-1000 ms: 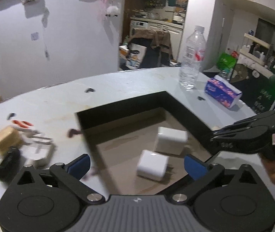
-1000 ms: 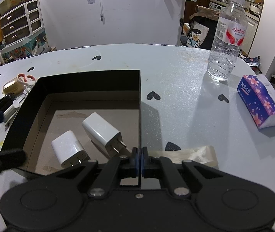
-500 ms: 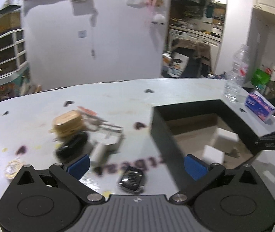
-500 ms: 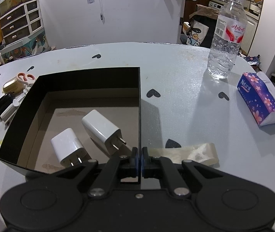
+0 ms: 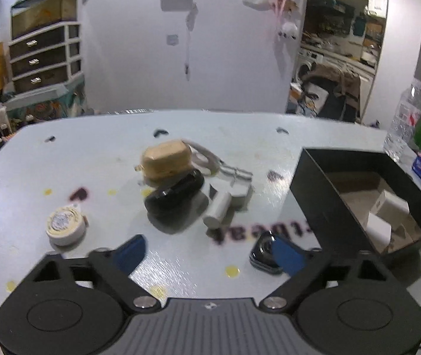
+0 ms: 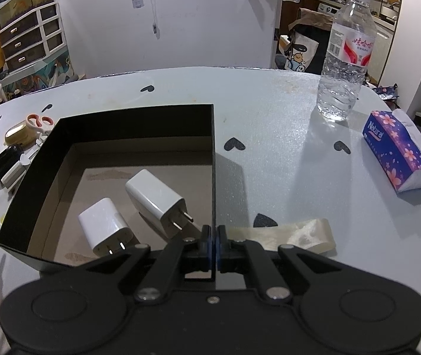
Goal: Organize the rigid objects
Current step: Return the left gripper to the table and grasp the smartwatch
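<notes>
Two blue-padded fingers of the left gripper [image 5: 207, 254], just narrowed, stand apart over bare table; small glossy black square gadget [image 5: 262, 251] sits behind the right pad. Right gripper [image 6: 213, 244] is clamped on the matte black cardboard box [image 6: 139, 124] wall.

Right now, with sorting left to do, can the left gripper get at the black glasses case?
Probably yes. The left gripper is open with nothing between its fingers, and bare table lies between it and the black glasses case. The gold case leans against its far side, so the approach looks clear.
</notes>
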`<state>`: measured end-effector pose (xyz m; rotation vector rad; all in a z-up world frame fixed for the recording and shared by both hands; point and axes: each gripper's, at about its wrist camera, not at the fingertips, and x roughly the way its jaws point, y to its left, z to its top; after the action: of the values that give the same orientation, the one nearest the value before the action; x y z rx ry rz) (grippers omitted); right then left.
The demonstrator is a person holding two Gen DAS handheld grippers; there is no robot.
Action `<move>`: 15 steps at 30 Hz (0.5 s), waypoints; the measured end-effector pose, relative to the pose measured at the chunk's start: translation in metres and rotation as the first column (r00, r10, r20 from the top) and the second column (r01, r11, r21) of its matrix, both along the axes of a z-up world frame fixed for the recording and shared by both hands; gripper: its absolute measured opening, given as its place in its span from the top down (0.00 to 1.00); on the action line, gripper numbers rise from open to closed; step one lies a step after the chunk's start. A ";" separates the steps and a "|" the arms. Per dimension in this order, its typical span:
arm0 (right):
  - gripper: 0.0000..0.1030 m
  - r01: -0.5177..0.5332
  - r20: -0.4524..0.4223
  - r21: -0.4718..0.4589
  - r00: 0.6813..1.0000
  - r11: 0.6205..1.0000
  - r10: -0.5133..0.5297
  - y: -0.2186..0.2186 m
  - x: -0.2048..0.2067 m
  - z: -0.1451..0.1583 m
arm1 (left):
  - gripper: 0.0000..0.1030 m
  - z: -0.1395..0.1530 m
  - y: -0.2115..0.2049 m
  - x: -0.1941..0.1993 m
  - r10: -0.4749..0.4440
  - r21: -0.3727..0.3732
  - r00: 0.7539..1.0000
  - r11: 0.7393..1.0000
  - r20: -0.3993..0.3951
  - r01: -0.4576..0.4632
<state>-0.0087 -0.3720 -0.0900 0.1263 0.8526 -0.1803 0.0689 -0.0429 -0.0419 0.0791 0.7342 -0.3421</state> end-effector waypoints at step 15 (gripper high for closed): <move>0.97 0.003 0.000 0.005 1.000 1.000 -0.003 0.000 0.000 0.000 | 0.38 -0.037 -0.042 0.015 -0.178 -0.002 0.980 0.984 -0.086 0.178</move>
<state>-0.0087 -0.3721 -0.0905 0.1318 0.8525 -0.1808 0.0837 -0.0854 -0.0786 0.1365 0.8158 -0.5169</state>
